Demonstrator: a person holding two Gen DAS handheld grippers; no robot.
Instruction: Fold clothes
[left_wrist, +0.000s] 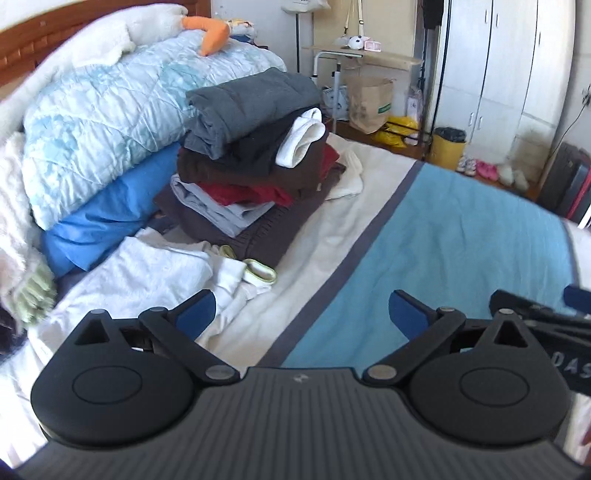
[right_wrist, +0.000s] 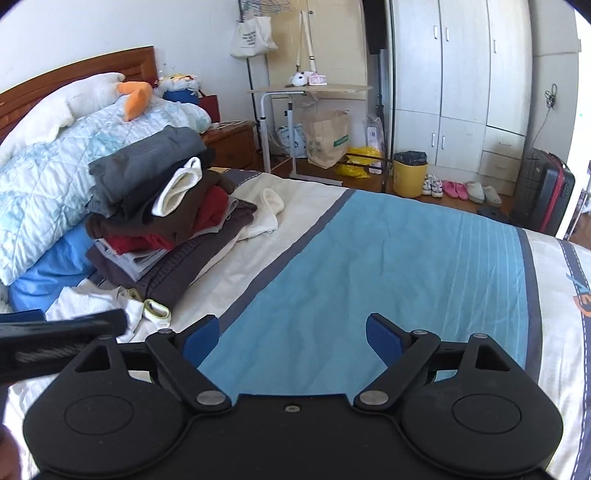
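A tall stack of folded clothes (left_wrist: 251, 155) (right_wrist: 159, 214) in grey, brown, red and white stands on the bed against the pale blue quilt (left_wrist: 107, 122). A crumpled white garment with yellow-green trim (left_wrist: 162, 273) (right_wrist: 122, 306) lies in front of the stack. My left gripper (left_wrist: 301, 312) hovers open over the bedsheet, its left pad above that white garment, nothing between its fingers. My right gripper (right_wrist: 291, 338) is open over the blue stripe of the sheet (right_wrist: 369, 277), holding nothing. Each gripper shows at the edge of the other's view.
The bed has a wooden headboard (right_wrist: 77, 77) and pillows at the left. Beyond its far edge stand a small table (right_wrist: 310, 90), a paper bag (right_wrist: 327, 138), a yellow bin (right_wrist: 410, 177), slippers, a white wardrobe (right_wrist: 461, 85) and a dark suitcase (right_wrist: 543, 192).
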